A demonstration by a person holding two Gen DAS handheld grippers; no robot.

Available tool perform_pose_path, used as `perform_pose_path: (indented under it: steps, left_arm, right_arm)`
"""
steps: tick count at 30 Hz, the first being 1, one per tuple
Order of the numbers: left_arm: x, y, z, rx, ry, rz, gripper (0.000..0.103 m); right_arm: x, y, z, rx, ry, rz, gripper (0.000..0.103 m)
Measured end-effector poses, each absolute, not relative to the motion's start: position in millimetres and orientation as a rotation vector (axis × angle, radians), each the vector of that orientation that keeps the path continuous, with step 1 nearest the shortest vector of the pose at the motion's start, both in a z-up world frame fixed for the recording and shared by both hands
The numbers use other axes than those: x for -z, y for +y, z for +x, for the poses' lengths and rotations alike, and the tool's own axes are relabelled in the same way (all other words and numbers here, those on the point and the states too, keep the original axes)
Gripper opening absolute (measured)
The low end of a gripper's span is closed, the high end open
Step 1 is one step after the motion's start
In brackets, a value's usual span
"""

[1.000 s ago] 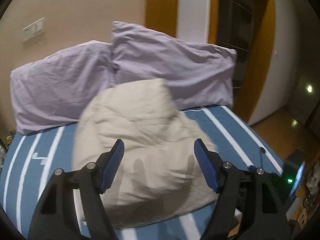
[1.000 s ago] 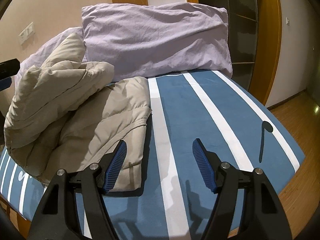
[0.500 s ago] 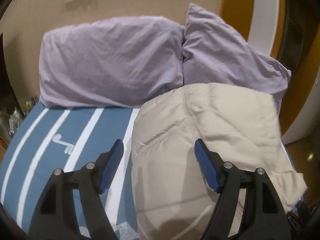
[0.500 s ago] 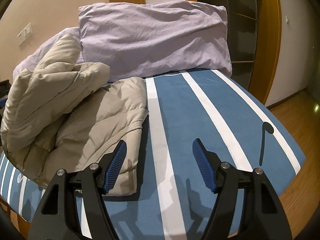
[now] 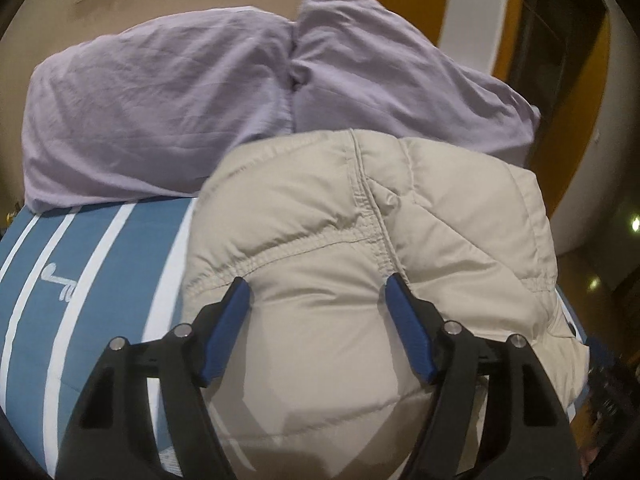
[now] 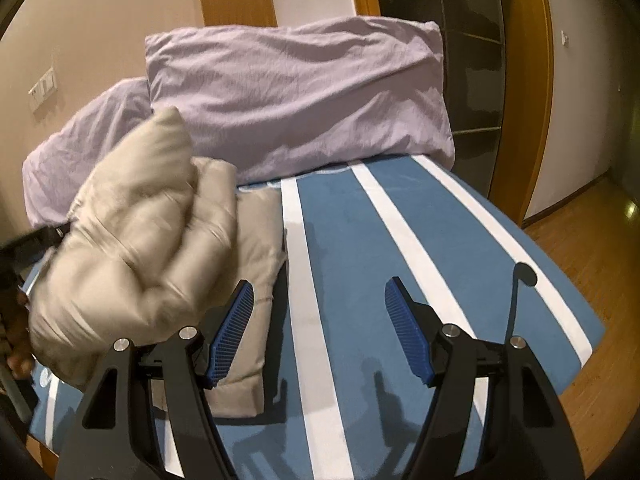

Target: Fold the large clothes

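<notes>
Left gripper [image 5: 316, 300] closing over jacket [image 5: 360, 248], now nearer | right gripper [image 6: 320, 304] wide, empty | fold unfinished, you regrip.

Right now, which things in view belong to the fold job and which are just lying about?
In play:
- beige puffer jacket, bunched on the bed
- left gripper, closing, jacket bulging between its fingers
- right gripper, open over the striped blue bedsheet

Lying about:
- two lilac pillows at the head
- wall switch plate
</notes>
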State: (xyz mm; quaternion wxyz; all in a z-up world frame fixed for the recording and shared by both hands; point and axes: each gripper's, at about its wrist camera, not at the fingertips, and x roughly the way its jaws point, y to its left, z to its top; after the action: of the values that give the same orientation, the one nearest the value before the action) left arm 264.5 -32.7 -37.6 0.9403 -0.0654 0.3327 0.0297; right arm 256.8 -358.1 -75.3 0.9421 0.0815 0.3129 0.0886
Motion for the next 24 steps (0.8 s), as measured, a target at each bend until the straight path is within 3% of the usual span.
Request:
perform_pose_path:
  steps: [8, 12, 24]
  left_arm:
    - [45.9, -66.5, 266.7, -0.06, 0.677, -0.079, 0.07]
    - [48.2, -71.7, 270.6, -0.089, 0.681, -0.067, 0.071]
    - [48.0, -71.6, 270.7, -0.094, 0.68, -0.054, 0.073]
  right_arm:
    - [57.1, -345.0, 258.0, -0.227, 0.615, 0.169, 0.07]
    - [55.7, -329.1, 257.0, -0.266, 0.625, 0.159, 0.064]
    - [87.7, -302.0, 267.3, -0.286, 0.725, 0.114, 0.061]
